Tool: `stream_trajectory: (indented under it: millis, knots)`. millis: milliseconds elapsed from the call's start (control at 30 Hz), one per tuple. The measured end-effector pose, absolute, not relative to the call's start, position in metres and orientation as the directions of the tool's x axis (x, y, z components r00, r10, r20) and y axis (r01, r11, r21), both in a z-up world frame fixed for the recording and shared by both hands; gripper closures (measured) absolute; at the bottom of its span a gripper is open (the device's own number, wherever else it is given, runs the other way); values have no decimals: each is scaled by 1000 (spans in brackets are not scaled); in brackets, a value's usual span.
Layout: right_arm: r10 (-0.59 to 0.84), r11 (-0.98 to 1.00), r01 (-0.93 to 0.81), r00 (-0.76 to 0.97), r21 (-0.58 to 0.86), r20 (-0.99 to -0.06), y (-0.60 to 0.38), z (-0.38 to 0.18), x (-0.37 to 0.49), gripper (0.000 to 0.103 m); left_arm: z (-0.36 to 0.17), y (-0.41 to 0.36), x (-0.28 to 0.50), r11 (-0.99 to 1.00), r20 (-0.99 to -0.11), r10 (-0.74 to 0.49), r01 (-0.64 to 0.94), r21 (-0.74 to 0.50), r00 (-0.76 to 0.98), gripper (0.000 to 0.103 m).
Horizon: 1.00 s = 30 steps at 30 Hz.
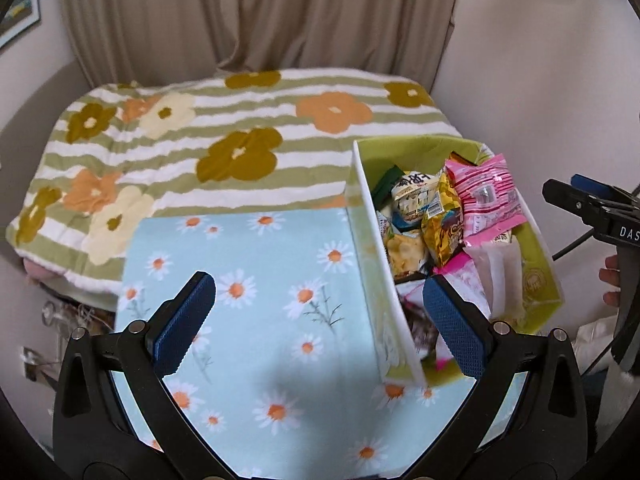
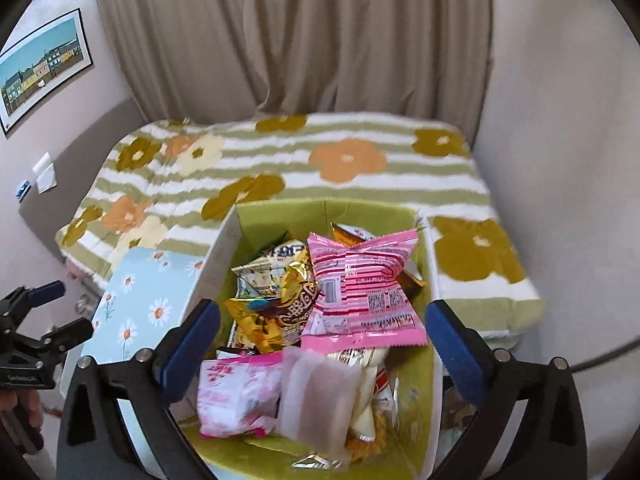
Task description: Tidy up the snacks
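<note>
Many snack packets (image 2: 360,292) fill the box (image 2: 280,210) under the wide-spread right tongs (image 2: 322,344).

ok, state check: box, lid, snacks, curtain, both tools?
storage box: open, filled with snack packs
lid: swung open, lying flat beside the box
pink striped pack: sealed, lying on top of the pile
gold pack: sealed, crumpled, in the pile
curtain: drawn closed
left tool: open, empty, over the lid
right tool: open, empty, over the box
</note>
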State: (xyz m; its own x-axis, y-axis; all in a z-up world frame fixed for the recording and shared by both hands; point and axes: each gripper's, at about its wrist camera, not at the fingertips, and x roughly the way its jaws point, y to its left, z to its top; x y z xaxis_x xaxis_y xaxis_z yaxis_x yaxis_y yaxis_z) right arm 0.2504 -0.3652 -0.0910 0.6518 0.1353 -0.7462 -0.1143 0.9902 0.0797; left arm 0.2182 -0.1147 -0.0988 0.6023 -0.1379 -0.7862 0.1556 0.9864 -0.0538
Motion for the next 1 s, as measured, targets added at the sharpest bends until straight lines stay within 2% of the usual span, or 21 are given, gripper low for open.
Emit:
stream_trajectory:
  millis: [333,633,800,1000]
  knots:
    - [109,994,-80,773,75,-625,-302,-30,118,1,-41,-62,99,983,-665,-154,179,-32,730,0]
    - [78,997,-61,829,48,-554,-262,-14,24,1,-2,-34,-5,989,-539,-134,150,-14,831,0]
    - [59,998,-39,848,51,-526,-257,-19,-12,1,1,-33,-42,990,-506,-114,143,19,855,0]
    - [30,1000,-24,861,17,-508,-255,-19,-34,1,-1,-33,-61,989,-501,-131,148,-6,855,0]
